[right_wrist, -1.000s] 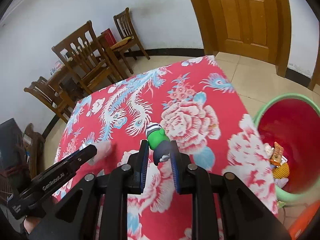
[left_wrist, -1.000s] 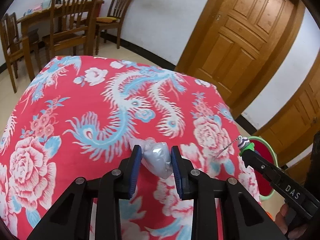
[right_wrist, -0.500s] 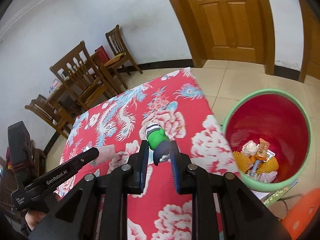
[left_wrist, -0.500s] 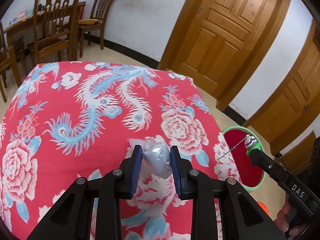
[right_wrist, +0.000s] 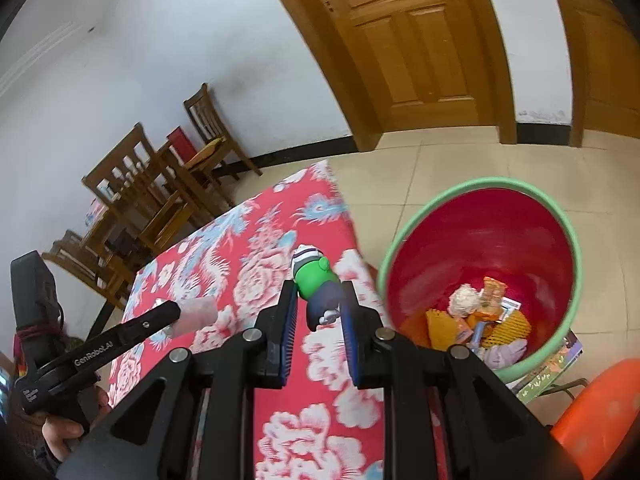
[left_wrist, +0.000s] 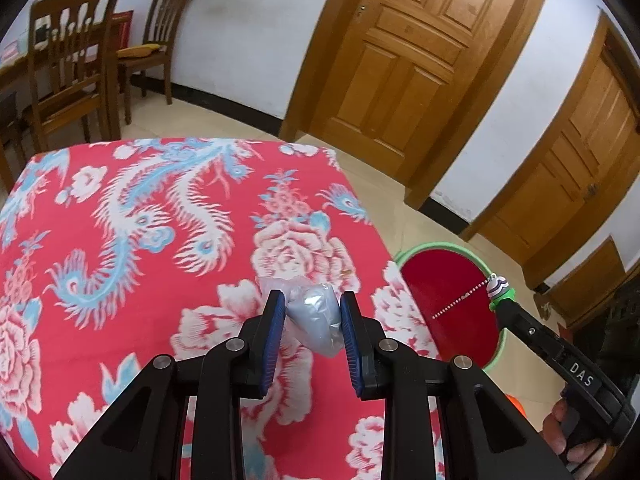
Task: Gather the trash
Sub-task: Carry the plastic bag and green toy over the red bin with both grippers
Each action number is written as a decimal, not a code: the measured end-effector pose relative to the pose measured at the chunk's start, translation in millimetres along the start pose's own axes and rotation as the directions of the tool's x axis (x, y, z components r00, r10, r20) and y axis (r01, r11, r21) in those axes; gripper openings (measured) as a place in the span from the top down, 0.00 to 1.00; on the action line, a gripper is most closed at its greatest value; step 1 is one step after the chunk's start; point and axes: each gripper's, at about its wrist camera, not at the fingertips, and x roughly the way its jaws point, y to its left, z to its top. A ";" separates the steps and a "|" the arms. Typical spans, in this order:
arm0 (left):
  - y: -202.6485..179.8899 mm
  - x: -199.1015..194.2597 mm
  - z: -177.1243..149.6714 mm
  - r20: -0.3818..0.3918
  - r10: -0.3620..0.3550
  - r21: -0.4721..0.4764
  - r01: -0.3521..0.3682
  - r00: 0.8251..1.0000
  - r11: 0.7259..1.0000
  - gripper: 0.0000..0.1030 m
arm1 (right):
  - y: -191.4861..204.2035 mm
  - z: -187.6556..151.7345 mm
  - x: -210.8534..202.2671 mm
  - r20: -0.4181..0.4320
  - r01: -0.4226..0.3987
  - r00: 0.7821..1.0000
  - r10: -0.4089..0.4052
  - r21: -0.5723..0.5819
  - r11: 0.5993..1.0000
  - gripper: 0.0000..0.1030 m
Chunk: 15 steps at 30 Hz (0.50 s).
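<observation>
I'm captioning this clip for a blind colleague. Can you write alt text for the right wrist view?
The right gripper is shut on a small green toy figure, held above the edge of a table with a red floral tablecloth. To its right, on the tiled floor, stands a red bin with a green rim holding wrappers and other trash. At left, the left gripper holds a pale crumpled bag.

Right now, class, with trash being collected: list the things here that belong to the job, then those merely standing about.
Part of the job:
left gripper, shut on the plastic bag
right gripper, shut on the green toy figure
red bin, already holding wrappers

Just standing about:
wooden chairs
doors
orange stool
flowered tablecloth
</observation>
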 end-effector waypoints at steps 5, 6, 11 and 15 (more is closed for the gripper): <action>-20.4 9.9 2.9 -0.014 -0.017 0.034 0.017 1.000 0.999 0.72 | -26.2 2.3 -2.3 0.011 0.039 0.999 -0.040 0.050 0.998 0.77; -25.1 12.4 3.4 -0.018 -0.021 0.042 0.022 1.000 0.999 0.72 | -32.5 2.5 -2.3 0.012 0.049 0.999 -0.049 0.060 0.997 0.77; -48.6 26.1 4.8 -0.040 -0.045 0.081 0.048 0.998 0.996 0.72 | -62.4 2.2 -0.9 0.003 0.097 0.995 -0.098 0.109 0.989 0.77; -63.6 36.4 4.8 -0.056 -0.062 0.106 0.068 0.996 0.992 0.72 | -81.9 -0.7 3.0 -0.018 0.120 0.993 -0.119 0.148 0.982 0.77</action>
